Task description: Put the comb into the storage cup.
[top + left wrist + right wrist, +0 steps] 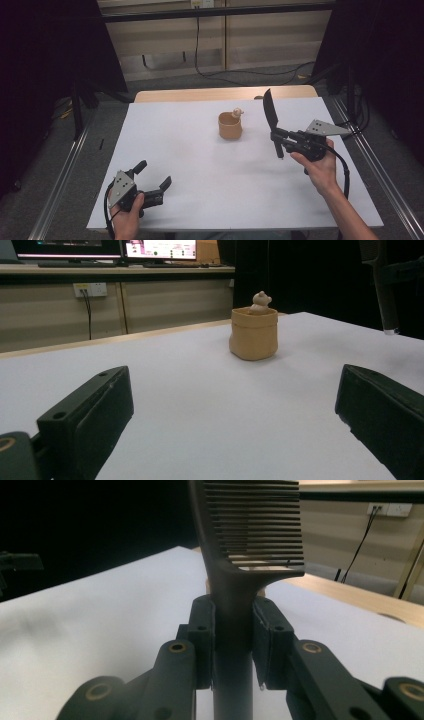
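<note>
A small tan pot (pixel 230 126) with a little bear figure (pixel 237 113) on its rim stands on the white table top (pixel 200 165), right of the middle; the left gripper view has the pot (pixel 254 334) ahead of the jaws. My right gripper (pixel 276 136) is shut on the handle of a black comb (pixel 270 113), held upright just right of the pot. In the right gripper view the comb (pixel 250 535) rises between the clamped jaws, teeth to the right. My left gripper (pixel 152 175) rests at the near left, open, nothing between its jaws.
The white sheet covers a wooden table whose far edge (pixel 225 93) shows bare. Metal rails (pixel 65 170) run along both sides on the floor. A cable (pixel 197 45) hangs down the back wall. Monitors (pixel 160 249) stand on a far desk.
</note>
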Action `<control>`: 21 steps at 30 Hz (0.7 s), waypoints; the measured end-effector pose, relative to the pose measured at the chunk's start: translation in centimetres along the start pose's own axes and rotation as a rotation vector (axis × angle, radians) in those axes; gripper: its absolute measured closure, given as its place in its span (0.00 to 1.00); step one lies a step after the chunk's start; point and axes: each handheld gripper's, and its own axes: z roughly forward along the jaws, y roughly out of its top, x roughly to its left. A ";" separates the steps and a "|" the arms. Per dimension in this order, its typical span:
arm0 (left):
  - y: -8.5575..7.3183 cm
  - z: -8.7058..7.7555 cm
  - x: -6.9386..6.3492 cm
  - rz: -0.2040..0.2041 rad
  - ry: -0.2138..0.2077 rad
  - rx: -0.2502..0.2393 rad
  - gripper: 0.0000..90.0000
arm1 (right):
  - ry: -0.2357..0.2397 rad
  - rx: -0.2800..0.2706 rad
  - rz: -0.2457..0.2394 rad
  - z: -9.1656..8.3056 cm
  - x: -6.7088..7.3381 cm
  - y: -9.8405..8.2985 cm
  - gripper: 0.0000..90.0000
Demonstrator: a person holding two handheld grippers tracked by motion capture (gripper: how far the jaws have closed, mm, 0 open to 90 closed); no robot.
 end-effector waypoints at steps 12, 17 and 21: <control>0.0 0.0 -0.2 -0.004 -0.004 -0.007 0.02 | 0.035 -0.076 -0.022 1.5 0.6 2.6 0.81; 0.1 0.0 -0.2 -0.001 -0.007 -0.011 0.02 | 0.052 -0.087 -0.012 2.8 1.0 2.8 0.81; 0.0 0.0 -0.2 0.002 -0.006 -0.004 0.02 | 0.063 -0.089 -0.019 3.4 1.1 3.2 0.81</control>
